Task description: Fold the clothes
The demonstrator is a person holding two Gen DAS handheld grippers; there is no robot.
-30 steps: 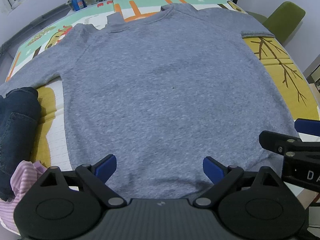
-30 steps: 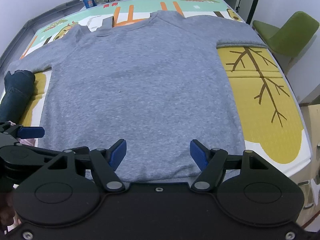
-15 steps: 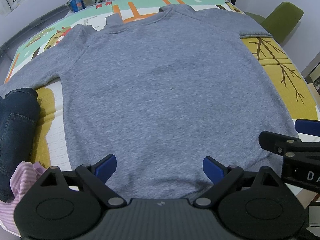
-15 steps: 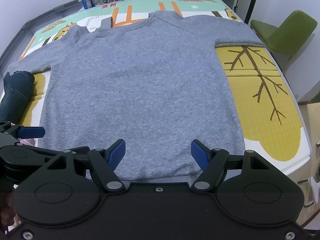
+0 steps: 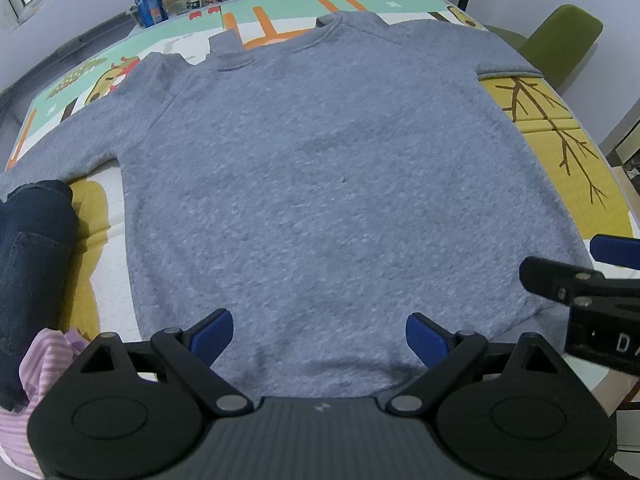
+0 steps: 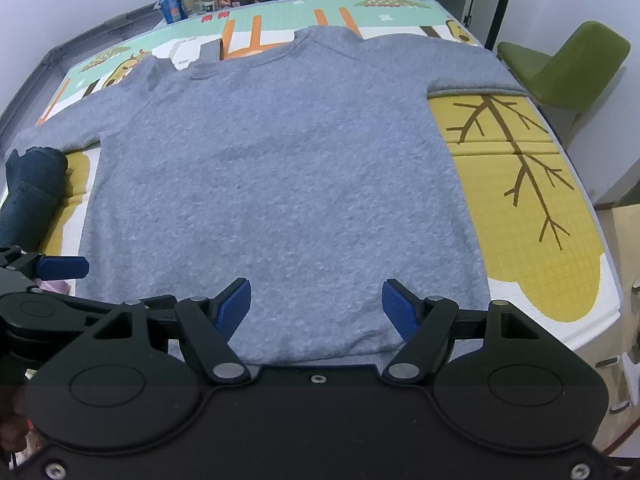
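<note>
The grey sweatshirt (image 5: 328, 184) lies spread flat on the patterned counter (image 6: 532, 208), sleeves out, ready for folding. The left claw (image 5: 319, 330) and right claw (image 6: 316, 304) hover released above its near hem, apparently poised to pinch it.

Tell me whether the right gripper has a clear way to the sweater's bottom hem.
Probably yes. The right gripper hangs open just over the grey sweater near its hem, with nothing lying between them.
</note>
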